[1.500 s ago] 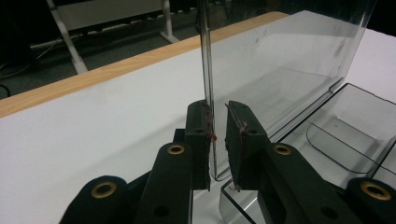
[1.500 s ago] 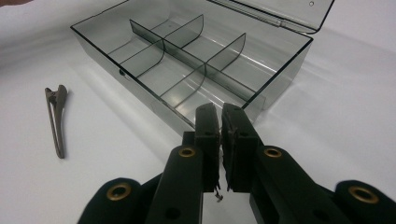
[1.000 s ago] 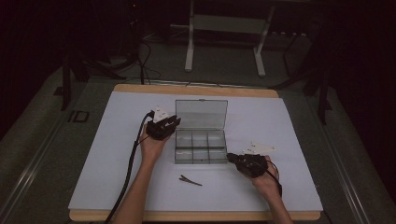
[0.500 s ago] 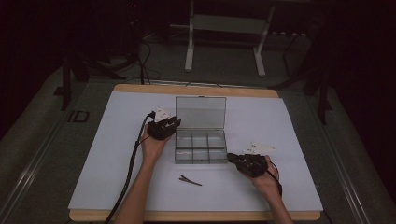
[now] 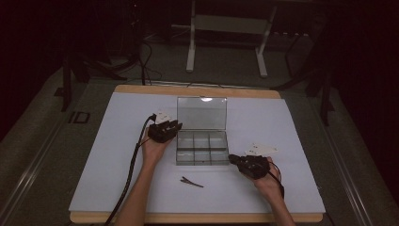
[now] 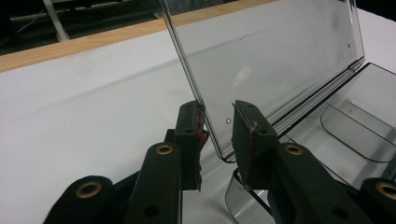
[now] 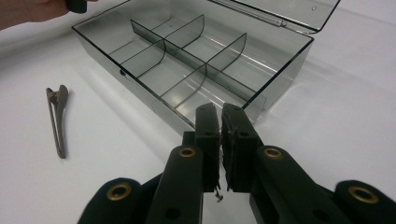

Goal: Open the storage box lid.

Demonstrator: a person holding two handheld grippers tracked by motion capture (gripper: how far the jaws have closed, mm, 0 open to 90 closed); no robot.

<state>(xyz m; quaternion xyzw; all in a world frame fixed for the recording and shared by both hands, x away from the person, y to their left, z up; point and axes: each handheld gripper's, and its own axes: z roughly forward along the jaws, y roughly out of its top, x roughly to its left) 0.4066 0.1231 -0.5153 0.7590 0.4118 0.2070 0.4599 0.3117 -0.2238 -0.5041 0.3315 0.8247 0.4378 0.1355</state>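
Table (image 5: 291, 122) carried a white sheet with broad bare margins on all sides; wooden edge showed along the far and near sides. Clear plastic box (image 5: 202, 149) sat near the middle of the table, six compartments, apparently all empty, its lid (image 5: 202, 113) standing upright at the far side. Left gripper (image 5: 174, 125) was at the lid's left edge; in the left gripper view its jaws straddled that edge, one pad (image 6: 189, 123) close against it, the other standing off, and the jaws had just been opening — the lid looked released rather than gripped. Right gripper (image 5: 231, 157) rested at the box's near right corner, jaws nearly together on nothing. A hair clip (image 5: 192, 181) lay on the sheet between the box and the table's near edge, apart from both. Judged step: lid opened, box steadied. The next move would likely call for one gripper to come to the clip, pinch it along its thin body, and carry it over the near wall into a compartment. Open room was ample on the near side; the upright lid walled off the far approach.
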